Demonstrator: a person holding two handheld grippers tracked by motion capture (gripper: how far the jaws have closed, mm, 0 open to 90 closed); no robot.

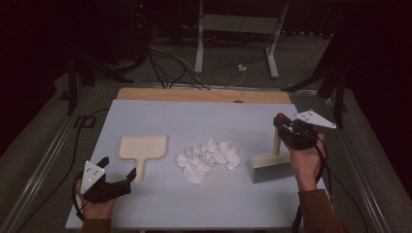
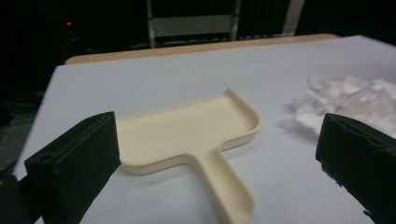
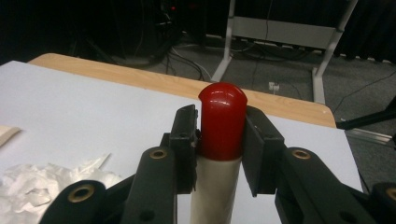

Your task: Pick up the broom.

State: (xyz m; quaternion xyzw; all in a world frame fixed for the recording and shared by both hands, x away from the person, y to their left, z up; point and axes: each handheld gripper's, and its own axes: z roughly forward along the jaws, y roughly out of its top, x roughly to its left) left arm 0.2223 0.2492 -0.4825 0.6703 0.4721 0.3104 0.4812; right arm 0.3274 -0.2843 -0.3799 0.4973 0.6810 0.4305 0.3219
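A cream dustpan [image 1: 142,147] lies flat at the table's left, its handle toward the near edge. My left gripper [image 1: 118,174] rests open just in front of that handle; in the left gripper view the dustpan [image 2: 187,135] lies between and beyond the two wide-apart jaws. A heap of crumpled white paper [image 1: 209,158] sits mid-table. My right gripper [image 1: 286,127] is shut on the red-capped handle of a small brush [image 1: 272,165], whose grey bristles rest on the table right of the paper. The red cap [image 3: 222,119] stands clamped between the jaws.
A light blue sheet [image 1: 204,204] covers the table, with a wooden strip [image 1: 204,95] bare along the far edge. Beyond it stand a white metal frame [image 1: 238,29] and loose cables [image 1: 165,63] on the floor. Metal rails run along both table sides.
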